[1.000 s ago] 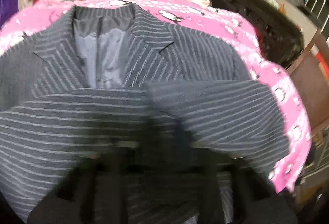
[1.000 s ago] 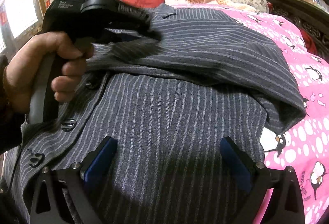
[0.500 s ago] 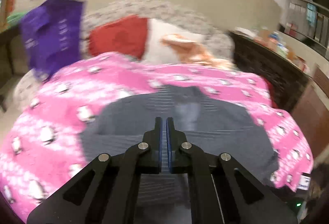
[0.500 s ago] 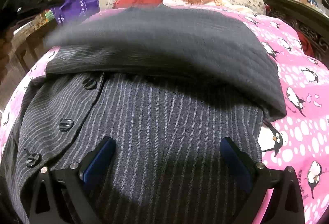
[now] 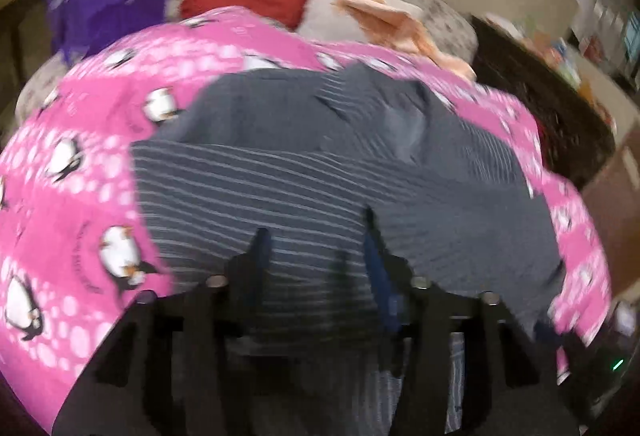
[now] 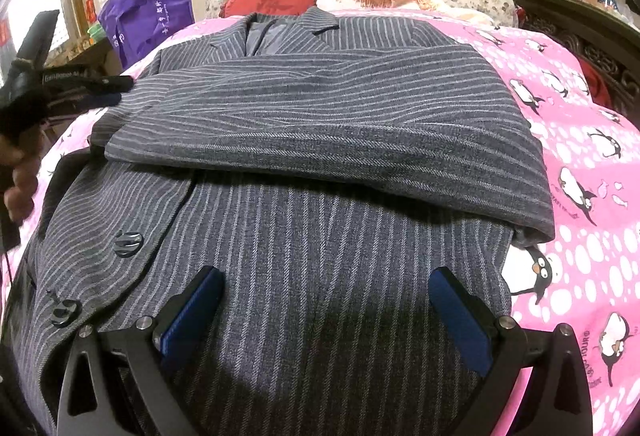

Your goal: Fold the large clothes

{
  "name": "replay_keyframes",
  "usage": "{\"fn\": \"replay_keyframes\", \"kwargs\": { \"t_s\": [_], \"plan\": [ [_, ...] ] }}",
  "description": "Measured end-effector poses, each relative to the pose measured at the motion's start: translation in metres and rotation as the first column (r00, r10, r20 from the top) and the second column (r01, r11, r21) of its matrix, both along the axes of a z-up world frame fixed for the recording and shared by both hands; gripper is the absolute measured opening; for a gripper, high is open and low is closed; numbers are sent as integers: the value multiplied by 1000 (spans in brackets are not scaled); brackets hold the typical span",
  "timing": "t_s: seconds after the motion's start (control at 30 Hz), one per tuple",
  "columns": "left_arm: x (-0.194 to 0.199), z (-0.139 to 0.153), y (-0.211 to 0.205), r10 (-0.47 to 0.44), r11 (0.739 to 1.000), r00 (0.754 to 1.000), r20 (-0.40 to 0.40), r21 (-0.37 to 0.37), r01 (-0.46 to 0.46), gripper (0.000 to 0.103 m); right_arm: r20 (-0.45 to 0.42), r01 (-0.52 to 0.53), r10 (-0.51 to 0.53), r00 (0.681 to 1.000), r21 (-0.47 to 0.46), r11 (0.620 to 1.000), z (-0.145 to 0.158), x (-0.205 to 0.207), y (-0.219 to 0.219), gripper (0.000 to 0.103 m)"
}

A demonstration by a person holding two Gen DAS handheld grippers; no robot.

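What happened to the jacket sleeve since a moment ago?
The left tool carried the sleeve across the striped jacket, laid it flat and pulled away to the left edge; its jaws have just been opening, with nothing between them. The right tool stayed open over the jacket's lower half.

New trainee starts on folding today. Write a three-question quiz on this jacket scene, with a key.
1. True or false: the right gripper is clamped on the jacket.
2. What lies folded across the jacket's chest? A) a sleeve B) a purple bag C) a red cushion
3. Fill in: the jacket lies on a pink blanket printed with ____.

Key:
1. False. Its fingers stand wide apart over the cloth.
2. A. The sleeve crosses the chest from the right shoulder; the left gripper, near its cuff, has just been opening, nothing between its fingers.
3. Penguins.
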State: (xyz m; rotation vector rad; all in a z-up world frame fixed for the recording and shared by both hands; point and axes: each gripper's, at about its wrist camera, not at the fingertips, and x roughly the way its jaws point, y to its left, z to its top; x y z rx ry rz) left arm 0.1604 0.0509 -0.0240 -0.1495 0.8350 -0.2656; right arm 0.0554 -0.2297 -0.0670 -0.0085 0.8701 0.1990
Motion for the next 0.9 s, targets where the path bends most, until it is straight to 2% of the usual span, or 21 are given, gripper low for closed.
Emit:
{"fn": "replay_keyframes", "kwargs": {
  "t_s": [0.1,0.13,0.17,0.27,0.33,0.37,0.4,0.43,0.47,0.53,0.6,0.67,0.73,0.77,0.8,0.87,0.9],
  "plan": [
    [2,-10,-26,-62,998,998,-33,9,63,49,-1,15,-15,1000,-16,1000,3,-1,-1,99],
    [3,-13,-30,-77,997,996,-41,0,77,49,19,59,-58,998,-59,997,12,-6,-3,91],
    [3,-16,-32,-88,996,995,-54,-8,88,49,47,98,-93,995,-97,990,21,-13,-7,90],
    [5,-28,-42,-152,986,981,-117,-93,141,49,147,193,-166,975,-197,961,42,-35,-23,90],
    [7,-28,-43,-155,982,981,-120,-126,140,49,166,245,-207,964,-256,935,45,-44,-37,90],
    [9,-28,-41,-147,980,981,-127,-150,127,39,163,263,-226,960,-260,929,45,-47,-46,90],
    [11,-27,-38,-130,979,984,-126,-171,108,23,156,280,-247,956,-247,928,45,-50,-55,90],
    [10,-25,-36,-126,978,984,-129,-184,101,11,150,296,-267,952,-227,928,45,-53,-63,90],
    [8,-23,-35,-126,976,985,-120,-193,102,9,143,314,-289,947,-208,927,46,-56,-71,90],
    [-4,-10,-36,-128,980,990,-65,-162,116,8,134,342,-321,937,-176,923,49,-60,-83,90],
    [-15,7,-27,-94,985,996,-3,-146,93,8,145,364,-344,928,-149,919,56,-68,-92,90],
    [-21,29,-6,-14,989,998,67,-149,24,8,165,391,-368,915,-136,910,63,-75,-101,90],
    [-23,47,25,63,981,991,120,-189,-40,8,173,415,-392,903,-125,901,67,-79,-109,90],
    [-23,53,37,96,981,986,138,-178,-71,8,171,426,-404,899,-118,897,68,-80,-114,90],
    [-20,55,47,128,983,980,151,-150,-106,8,164,433,-414,896,-110,895,69,-81,-118,90],
    [-14,45,67,171,979,979,114,-135,-156,7,154,436,-418,895,-109,893,67,-82,-121,90],
    [-12,34,73,199,977,976,89,-100,-190,7,153,438,-420,895,-115,891,67,-82,-121,90]
  ]
}}
